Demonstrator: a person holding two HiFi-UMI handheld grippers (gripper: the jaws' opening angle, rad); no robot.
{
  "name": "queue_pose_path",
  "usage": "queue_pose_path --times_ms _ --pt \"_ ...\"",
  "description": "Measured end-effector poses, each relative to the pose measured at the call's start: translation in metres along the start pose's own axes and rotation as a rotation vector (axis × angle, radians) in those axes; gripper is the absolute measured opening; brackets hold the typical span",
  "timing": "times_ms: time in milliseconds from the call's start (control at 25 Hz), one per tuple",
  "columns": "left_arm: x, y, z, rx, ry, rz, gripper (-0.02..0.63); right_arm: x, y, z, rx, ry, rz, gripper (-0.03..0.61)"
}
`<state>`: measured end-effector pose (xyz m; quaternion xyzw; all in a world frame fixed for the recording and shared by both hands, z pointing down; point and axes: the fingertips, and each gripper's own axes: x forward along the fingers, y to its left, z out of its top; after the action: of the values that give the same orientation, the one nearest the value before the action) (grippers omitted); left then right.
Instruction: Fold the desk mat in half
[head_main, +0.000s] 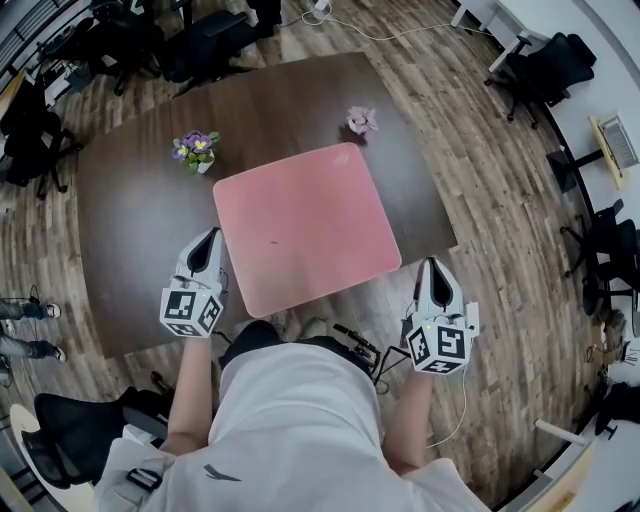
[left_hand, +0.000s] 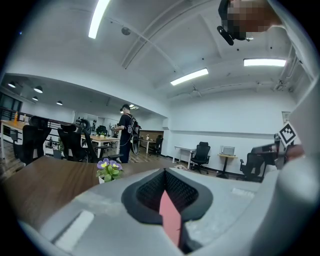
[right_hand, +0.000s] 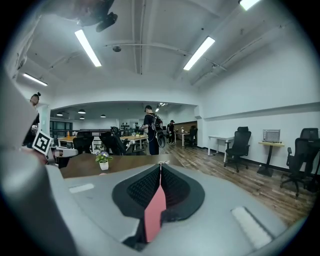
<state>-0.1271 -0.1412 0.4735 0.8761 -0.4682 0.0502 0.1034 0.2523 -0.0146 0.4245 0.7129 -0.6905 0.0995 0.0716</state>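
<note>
Nearest us, the left gripper (head_main: 212, 240) and the right gripper (head_main: 432, 265) stand at the two near corners of the pink desk mat (head_main: 305, 225), one on each side and about equally close to it; in the left gripper view the fingers (left_hand: 147, 192) are closed on a thin pink strip of mat seen edge-on, and in the right gripper view the fingers (right_hand: 175, 190) are clamped on it likewise; from this held near edge the mat runs away from us, lying slightly turned on the dark counter (head_main: 140, 230); we judge the fold line to run left to right across its middle, so the near edge must travel forward to the far edge; beyond stand a purple flower pot (head_main: 195, 150) and a pink flower pot (head_main: 361, 121), the latter just beside the far right corner.
</note>
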Motion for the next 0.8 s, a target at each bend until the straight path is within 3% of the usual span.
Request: queue_pose_path --times_ms 800 --pt "-0.015 0.011 -0.005 -0.005 0.006 0.021 0.005 0.008 0.014 -0.001 -0.015 0.01 0.033 0.008"
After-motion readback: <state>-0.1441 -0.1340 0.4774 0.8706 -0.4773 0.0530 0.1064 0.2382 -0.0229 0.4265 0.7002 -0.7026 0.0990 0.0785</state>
